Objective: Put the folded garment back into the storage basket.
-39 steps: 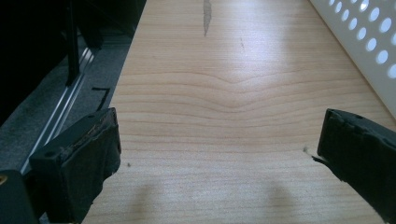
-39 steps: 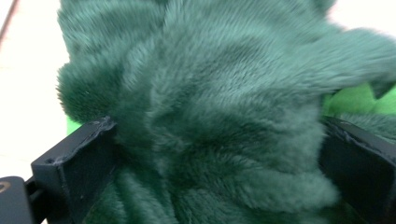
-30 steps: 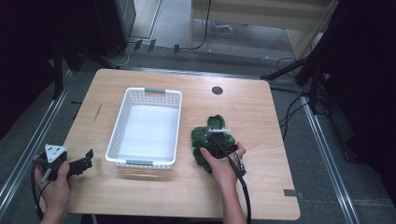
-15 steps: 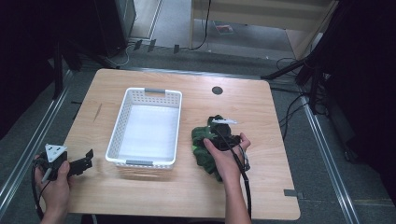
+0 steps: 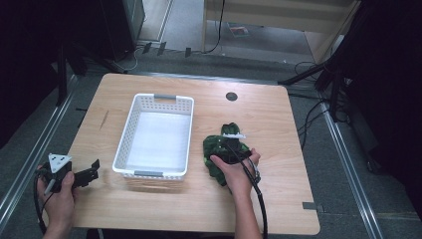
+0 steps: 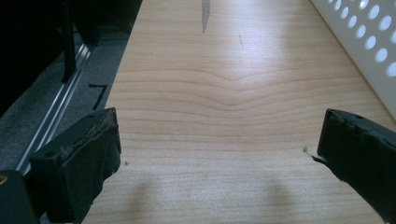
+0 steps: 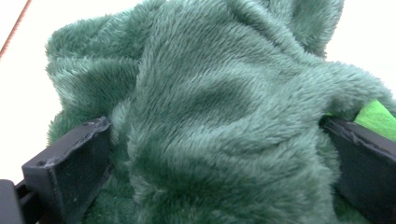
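Straddling green plush toy point(image 7: 219, 121), right gripper point(image 7: 215, 154) spread wide

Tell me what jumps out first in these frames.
The green plush toy lies on the wooden table, right of the white perforated basket, which has nothing in it. The right gripper sits on the toy, its wide jaws straddling the fur. The left gripper waits open at the table's near left corner.

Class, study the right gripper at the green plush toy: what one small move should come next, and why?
Probably close the right gripper on the green plush toy. Its jaws stand wide on either side of the fur, not yet squeezing it. The toy lies on the table beside the white basket, a likely destination once gripped.
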Demonstrator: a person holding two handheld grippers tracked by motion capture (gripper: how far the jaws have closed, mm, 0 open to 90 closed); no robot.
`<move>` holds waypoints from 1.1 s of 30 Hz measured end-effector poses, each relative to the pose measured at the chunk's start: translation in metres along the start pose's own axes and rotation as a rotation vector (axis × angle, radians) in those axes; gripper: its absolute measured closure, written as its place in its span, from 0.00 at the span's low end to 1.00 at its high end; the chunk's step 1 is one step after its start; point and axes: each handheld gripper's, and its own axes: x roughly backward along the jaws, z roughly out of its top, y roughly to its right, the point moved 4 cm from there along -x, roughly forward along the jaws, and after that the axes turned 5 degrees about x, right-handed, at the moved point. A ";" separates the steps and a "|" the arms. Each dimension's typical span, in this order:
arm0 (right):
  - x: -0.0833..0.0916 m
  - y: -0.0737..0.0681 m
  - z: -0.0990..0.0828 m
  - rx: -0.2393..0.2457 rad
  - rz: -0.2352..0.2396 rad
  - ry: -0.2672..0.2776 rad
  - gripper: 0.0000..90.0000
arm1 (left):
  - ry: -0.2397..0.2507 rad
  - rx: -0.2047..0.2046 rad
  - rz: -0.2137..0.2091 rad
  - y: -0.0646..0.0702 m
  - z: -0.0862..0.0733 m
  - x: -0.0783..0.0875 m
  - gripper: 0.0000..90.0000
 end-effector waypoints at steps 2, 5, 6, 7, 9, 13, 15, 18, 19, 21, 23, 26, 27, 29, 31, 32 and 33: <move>0.000 0.000 -0.002 0.005 -0.001 0.022 0.00 | -0.003 0.002 -0.002 0.000 0.000 0.000 0.01; 0.000 0.000 -0.003 0.007 -0.003 0.039 0.00 | -0.008 -0.001 -0.003 0.000 0.000 0.000 0.01; 0.000 -0.001 -0.005 0.004 -0.010 0.054 0.00 | -0.007 0.000 -0.002 0.000 0.000 0.000 0.00; 0.001 -0.001 -0.006 0.004 -0.016 0.059 0.01 | -0.007 0.002 -0.003 0.000 0.000 0.000 0.01; 0.002 -0.002 -0.006 -0.005 -0.024 0.069 0.04 | -0.009 0.005 -0.006 0.000 0.000 0.000 0.01; 0.003 -0.003 -0.008 -0.020 -0.039 0.094 0.09 | -0.011 0.006 -0.008 0.000 0.000 0.000 0.01; 0.007 -0.003 -0.009 -0.028 -0.045 0.121 0.29 | -0.013 0.008 -0.009 0.000 0.000 0.000 0.01; 0.010 -0.002 -0.009 -0.036 -0.041 0.131 0.46 | -0.012 0.011 -0.010 0.000 0.000 -0.001 0.01; 0.011 -0.001 -0.009 -0.042 -0.041 0.133 0.51 | -0.014 0.008 -0.010 0.000 0.000 -0.001 0.01; 0.011 0.000 -0.009 -0.041 -0.047 0.146 0.60 | -0.014 0.009 -0.010 0.000 0.000 -0.001 0.01; 0.011 -0.001 -0.009 -0.039 -0.044 0.145 0.63 | -0.013 0.010 -0.009 0.000 0.000 -0.001 0.01; 0.012 -0.003 -0.009 -0.022 -0.031 0.156 0.74 | -0.014 0.011 -0.010 0.000 0.000 -0.001 0.01; 0.012 -0.004 -0.009 -0.015 -0.027 0.165 0.75 | -0.014 0.011 -0.010 0.000 0.000 -0.001 0.01; 0.013 -0.001 -0.009 -0.035 -0.012 0.176 0.79 | -0.014 0.011 -0.010 0.000 0.000 -0.001 0.01; 0.014 -0.001 -0.009 -0.041 -0.005 0.178 0.80 | -0.014 0.010 -0.010 0.000 0.000 -0.001 0.01; 0.015 0.000 -0.009 -0.043 -0.002 0.190 0.81 | -0.016 0.008 -0.011 0.000 0.000 -0.001 0.01; 0.016 0.000 -0.008 -0.046 -0.001 0.199 0.81 | -0.016 0.008 -0.012 0.000 0.000 -0.001 0.01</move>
